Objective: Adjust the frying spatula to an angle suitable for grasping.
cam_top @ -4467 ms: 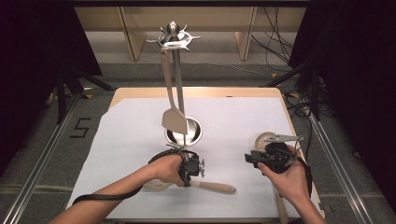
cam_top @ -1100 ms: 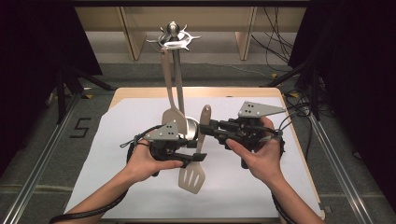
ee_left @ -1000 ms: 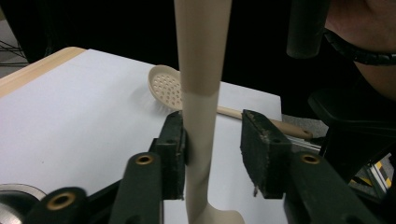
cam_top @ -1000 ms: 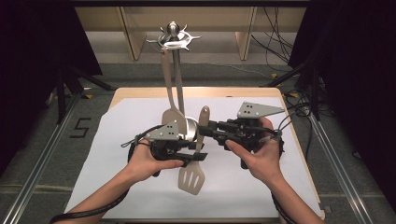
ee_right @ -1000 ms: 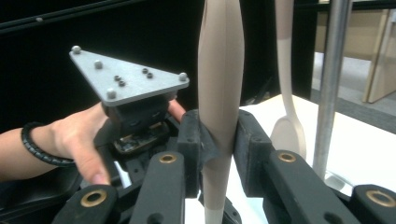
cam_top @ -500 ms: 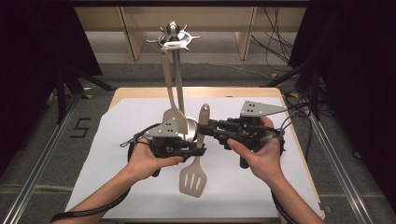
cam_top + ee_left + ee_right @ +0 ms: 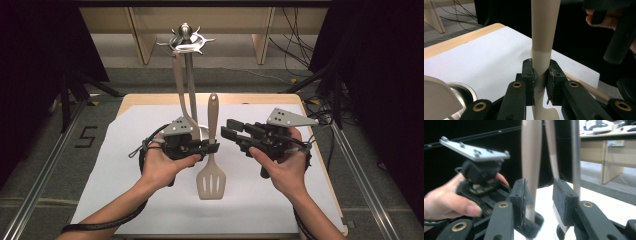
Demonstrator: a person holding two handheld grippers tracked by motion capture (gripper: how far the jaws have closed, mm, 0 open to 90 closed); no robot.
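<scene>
A beige plastic slotted spatula (image 7: 212,150) is held upright above the white-papered desk (image 7: 125,165), its slotted blade hanging down and its slim handle pointing up, just in front of a chrome utensil stand (image 7: 186,42) with hooked arms at its top. The left tool (image 7: 210,148) is closed narrowly on the spatula's neck; in the left gripper view the black ribbed pads (image 7: 529,75) are seen pressing the smooth beige neck (image 7: 541,62) from both sides. The right tool (image 7: 226,128) has just been opening: in the right gripper view its jaws stand apart, with the beige handle (image 7: 531,157) passing close by the left pad and apparently no longer pinched, so the spatula seems to have been handed over to the left tool. Judged from this, the pick-up and the transfer are done, while the hanging of the spatula on the stand is left; the hole at the handle's end must yet be brought up to one of the hooks. A second beige utensil (image 7: 181,90) already hangs from the stand, its blade reaching down beside the stand's round polished metal base (image 7: 466,92). A pale wooden handle (image 7: 589,87) lies on the paper beyond the left tool. The paper is matt and flat, the desk edge light wood.
</scene>
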